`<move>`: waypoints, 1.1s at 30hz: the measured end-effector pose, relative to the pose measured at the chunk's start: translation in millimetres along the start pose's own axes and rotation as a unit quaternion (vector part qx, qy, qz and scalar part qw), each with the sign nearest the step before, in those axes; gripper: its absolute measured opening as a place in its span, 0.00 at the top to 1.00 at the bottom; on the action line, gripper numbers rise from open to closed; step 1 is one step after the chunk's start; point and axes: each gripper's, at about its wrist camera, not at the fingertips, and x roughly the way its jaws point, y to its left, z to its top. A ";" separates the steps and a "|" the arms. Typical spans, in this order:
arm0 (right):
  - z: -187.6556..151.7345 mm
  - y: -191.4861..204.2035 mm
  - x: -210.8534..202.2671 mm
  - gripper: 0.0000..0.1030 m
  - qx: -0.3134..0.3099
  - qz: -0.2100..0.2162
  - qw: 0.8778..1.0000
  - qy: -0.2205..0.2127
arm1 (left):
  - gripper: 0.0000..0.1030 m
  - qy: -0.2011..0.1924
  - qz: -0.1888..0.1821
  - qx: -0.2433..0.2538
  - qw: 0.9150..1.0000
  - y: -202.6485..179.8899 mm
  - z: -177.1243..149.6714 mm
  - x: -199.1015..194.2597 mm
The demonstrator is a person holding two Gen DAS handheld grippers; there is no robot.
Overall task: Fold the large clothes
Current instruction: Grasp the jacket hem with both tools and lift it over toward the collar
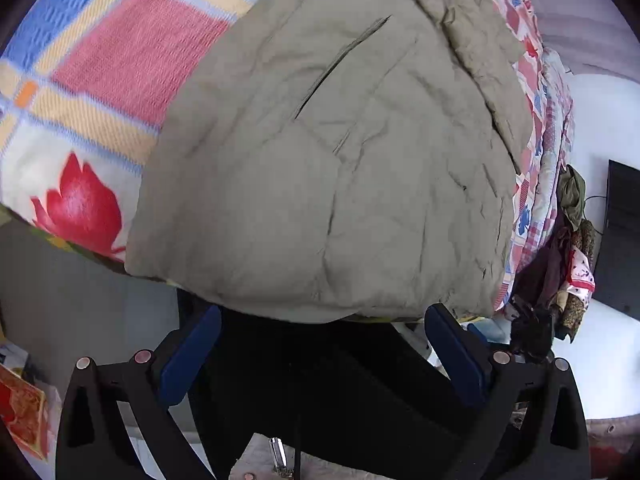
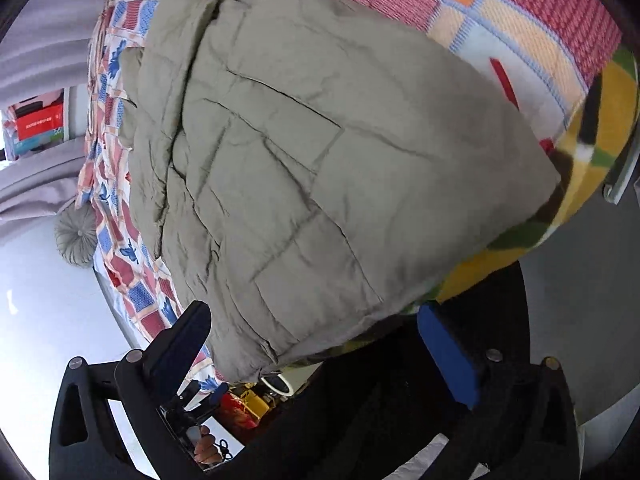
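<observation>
Khaki quilted padded jacket (image 1: 332,160) lies folded into a thick creased bundle on a red, blue and cream checked flower-print blanket (image 1: 120,60), filling the centre of both views, its lower edge reaching the bed's rim. At the bottom of the left view the left gripper (image 1: 320,344) has its blue-padded fingers spread wide, holding nothing; likewise the right gripper (image 2: 316,344). A heap of dark and patterned clothes (image 1: 568,248) hangs at the right edge.
</observation>
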 end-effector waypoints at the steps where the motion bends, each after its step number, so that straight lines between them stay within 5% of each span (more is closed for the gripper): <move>1: -0.2 -5.7 5.2 0.00 0.010 0.007 1.000 0.007 | 0.01 0.007 -0.002 -0.007 1.000 4.1 -1.5 5.8; 11: 7.4 -13.3 31.6 0.00 0.014 0.025 0.999 0.016 | 0.02 -0.002 -0.030 -0.020 0.999 -12.1 4.0 55.7; 13: 9.1 -10.0 35.1 0.00 0.015 0.033 0.999 0.013 | 0.16 -0.015 -0.030 -0.008 0.999 -25.9 6.2 55.3; 15: 9.5 -6.0 36.2 0.00 0.011 0.040 0.999 0.011 | 0.45 -0.020 -0.037 -0.003 0.999 -30.2 9.4 50.5; 18: 8.7 -2.2 34.8 0.02 0.013 0.055 0.998 0.003 | 0.73 -0.041 -0.056 -0.010 0.998 -32.7 13.7 45.5; 22: 12.3 -11.8 38.3 0.39 0.050 0.060 0.997 0.006 | 0.82 -0.055 -0.048 0.003 0.997 -40.8 18.0 35.7; 24: 14.2 -18.0 40.3 0.47 0.066 0.060 0.996 0.006 | 0.88 -0.060 -0.043 0.014 0.997 -47.6 18.8 30.0; 26: 14.3 -19.9 39.9 0.82 0.068 0.038 0.997 0.004 | 0.88 -0.068 -0.040 0.028 0.996 -55.0 20.3 21.3; 33: 13.5 27.5 10.7 0.92 -0.033 0.032 0.999 -0.025 | 0.88 -0.114 -0.038 0.087 0.989 -88.2 33.7 -20.9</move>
